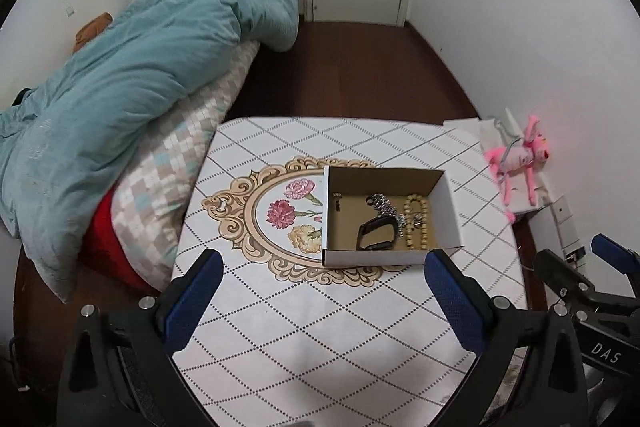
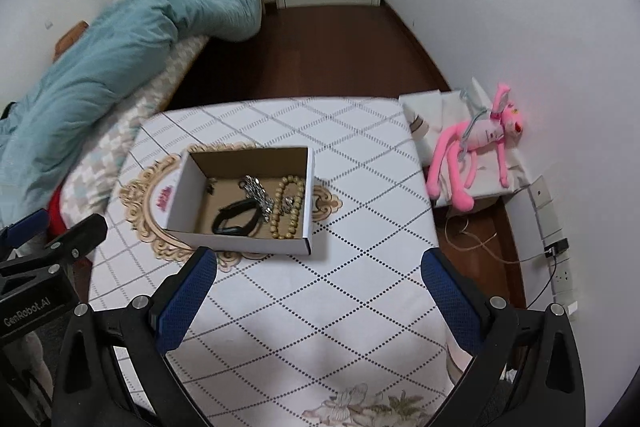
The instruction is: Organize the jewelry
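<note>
A white cardboard box (image 1: 450, 211) stands on the table; it also shows in the right wrist view (image 2: 182, 187). Inside lie a black band (image 1: 378, 233) (image 2: 236, 219), a silver chain (image 1: 384, 205) (image 2: 256, 193), a beige bead bracelet (image 1: 416, 223) (image 2: 286, 205) and a small dark piece (image 1: 337, 201) (image 2: 211, 187). My left gripper (image 1: 326, 263) is open and empty, above the table just in front of the box. My right gripper (image 2: 320, 263) is open and empty, in front of the box and to its right.
The table (image 1: 320, 327) has a white diamond-patterned cloth with a floral medallion (image 1: 280, 215). A bed with a teal duvet (image 1: 132, 75) lies at left. A pink plush toy (image 2: 480, 147) sits on white boxes at right. Sockets and cables (image 2: 556, 251) run along the right wall.
</note>
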The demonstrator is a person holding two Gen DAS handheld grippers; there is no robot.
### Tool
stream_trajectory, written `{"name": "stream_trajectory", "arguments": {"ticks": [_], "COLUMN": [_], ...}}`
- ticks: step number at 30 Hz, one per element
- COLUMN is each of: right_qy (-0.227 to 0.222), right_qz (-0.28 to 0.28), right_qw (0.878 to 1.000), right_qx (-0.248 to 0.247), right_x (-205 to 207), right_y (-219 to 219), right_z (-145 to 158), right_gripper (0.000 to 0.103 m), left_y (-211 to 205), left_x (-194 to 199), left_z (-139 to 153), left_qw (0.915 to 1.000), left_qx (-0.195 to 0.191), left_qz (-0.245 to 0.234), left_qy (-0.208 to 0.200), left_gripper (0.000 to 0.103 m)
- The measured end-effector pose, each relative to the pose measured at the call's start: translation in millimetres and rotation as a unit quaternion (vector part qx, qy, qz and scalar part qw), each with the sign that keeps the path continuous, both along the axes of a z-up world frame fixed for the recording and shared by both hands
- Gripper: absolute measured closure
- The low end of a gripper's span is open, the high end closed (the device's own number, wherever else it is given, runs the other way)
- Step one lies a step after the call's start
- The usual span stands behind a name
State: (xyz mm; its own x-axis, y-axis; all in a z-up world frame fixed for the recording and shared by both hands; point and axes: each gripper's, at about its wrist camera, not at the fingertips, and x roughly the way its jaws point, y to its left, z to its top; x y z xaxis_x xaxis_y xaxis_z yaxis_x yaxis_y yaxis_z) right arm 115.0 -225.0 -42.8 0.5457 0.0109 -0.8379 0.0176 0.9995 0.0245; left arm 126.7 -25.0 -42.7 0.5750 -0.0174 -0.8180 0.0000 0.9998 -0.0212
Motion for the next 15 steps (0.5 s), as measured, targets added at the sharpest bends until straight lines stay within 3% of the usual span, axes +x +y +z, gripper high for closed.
{"name": "stream_trajectory", "arguments": {"ticks": [8, 15], "right_qy": [-0.062, -0.097], "right_qz": [-0.003, -0.003], "right_qw": [0.998, 0.995], "right_qx": [-0.001, -0.004], "right_x": [-52, -82], "right_y": [3, 9], "right_z": [60, 92], "right_gripper": [0.0, 0.0], "left_y": [4, 6], "left_x": [-42, -65], "left_z": [45, 70], "left_qw": [0.999, 0.9979], "left_qx": [0.0, 0.0], "left_qz": [0.001, -0.003], "left_qy": [-0.045, -0.065], "left_gripper": [0.0, 0.0]}}
